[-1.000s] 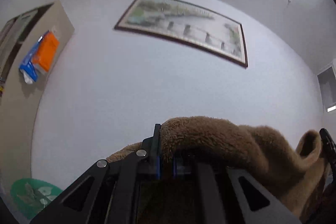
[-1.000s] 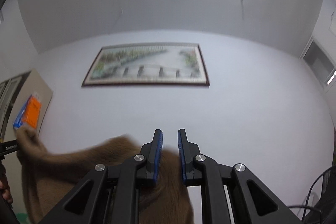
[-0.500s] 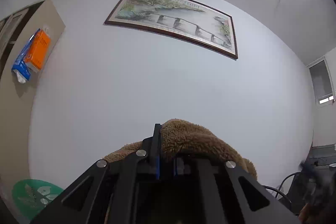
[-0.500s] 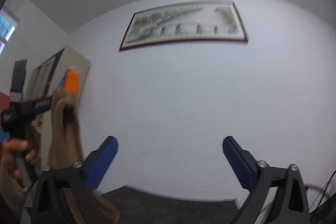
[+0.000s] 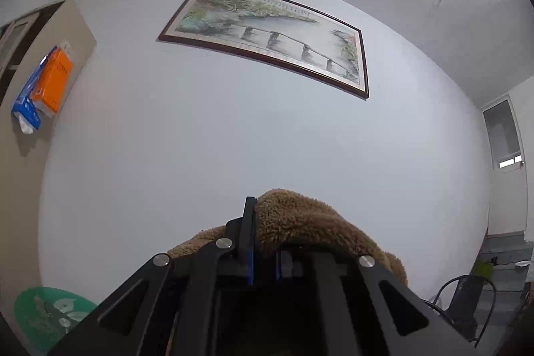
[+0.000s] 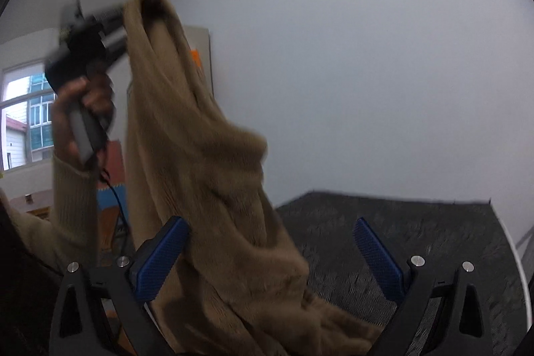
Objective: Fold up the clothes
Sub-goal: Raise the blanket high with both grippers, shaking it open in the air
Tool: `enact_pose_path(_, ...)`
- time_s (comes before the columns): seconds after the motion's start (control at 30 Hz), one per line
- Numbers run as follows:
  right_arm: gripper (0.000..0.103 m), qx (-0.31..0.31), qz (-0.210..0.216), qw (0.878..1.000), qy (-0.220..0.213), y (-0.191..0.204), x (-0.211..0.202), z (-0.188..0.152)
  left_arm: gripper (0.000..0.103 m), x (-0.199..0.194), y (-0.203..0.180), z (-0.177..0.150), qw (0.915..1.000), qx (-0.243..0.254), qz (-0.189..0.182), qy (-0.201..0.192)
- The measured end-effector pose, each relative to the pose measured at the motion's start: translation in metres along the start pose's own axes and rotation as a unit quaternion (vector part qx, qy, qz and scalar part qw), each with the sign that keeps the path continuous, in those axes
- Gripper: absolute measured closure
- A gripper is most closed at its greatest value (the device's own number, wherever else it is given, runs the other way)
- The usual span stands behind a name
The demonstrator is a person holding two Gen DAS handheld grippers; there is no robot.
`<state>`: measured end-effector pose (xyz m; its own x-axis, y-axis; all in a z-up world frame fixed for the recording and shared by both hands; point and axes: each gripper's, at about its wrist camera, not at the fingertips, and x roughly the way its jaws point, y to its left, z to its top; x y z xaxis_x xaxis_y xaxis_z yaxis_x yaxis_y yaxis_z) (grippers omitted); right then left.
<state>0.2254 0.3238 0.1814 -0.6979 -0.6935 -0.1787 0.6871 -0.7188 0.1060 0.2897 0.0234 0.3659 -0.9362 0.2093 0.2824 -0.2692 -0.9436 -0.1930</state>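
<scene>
A brown fleece garment (image 6: 207, 175) hangs from my left gripper (image 6: 128, 22), which a hand holds high at the upper left of the right wrist view. In the left wrist view my left gripper (image 5: 263, 239) is shut on a fold of the brown fleece garment (image 5: 300, 219), which drapes over its right finger. My right gripper (image 6: 273, 256) is open wide, with blue pads (image 6: 163, 256) on both sides. The lower part of the garment hangs between its fingers, and its bottom lies bunched in front of them.
A dark grey table surface (image 6: 417, 222) lies below the right gripper against a white wall. A framed painting (image 5: 267, 35) hangs on the wall. An orange and blue packet (image 5: 46, 85) hangs on a cabinet at left. A black chair (image 5: 467, 302) stands at right.
My right gripper has opened, let go of the garment and swung down and left toward the hanging cloth. My left gripper keeps holding the garment up.
</scene>
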Motion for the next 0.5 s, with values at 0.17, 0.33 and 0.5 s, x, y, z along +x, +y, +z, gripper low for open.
enact_pose_path(0.17, 0.05, 0.043, 0.041, 0.998, 0.034, -0.015, 0.028, -0.009, 0.094, 0.0, -0.005, -0.002, 1.0, 0.001, -0.004, 0.009)
enact_pose_path(0.33, 0.05, 0.091, 0.14, 0.983, 0.072, -0.033, 0.054, -0.016, 0.094, -0.001, -0.009, -0.003, 0.9999, 0.006, -0.009, 0.01)
enact_pose_path(0.5, 0.061, 0.132, 0.183, 0.969, 0.1, -0.045, 0.072, -0.023, 0.094, 0.002, -0.01, -0.005, 0.9998, 0.01, -0.004, 0.017)
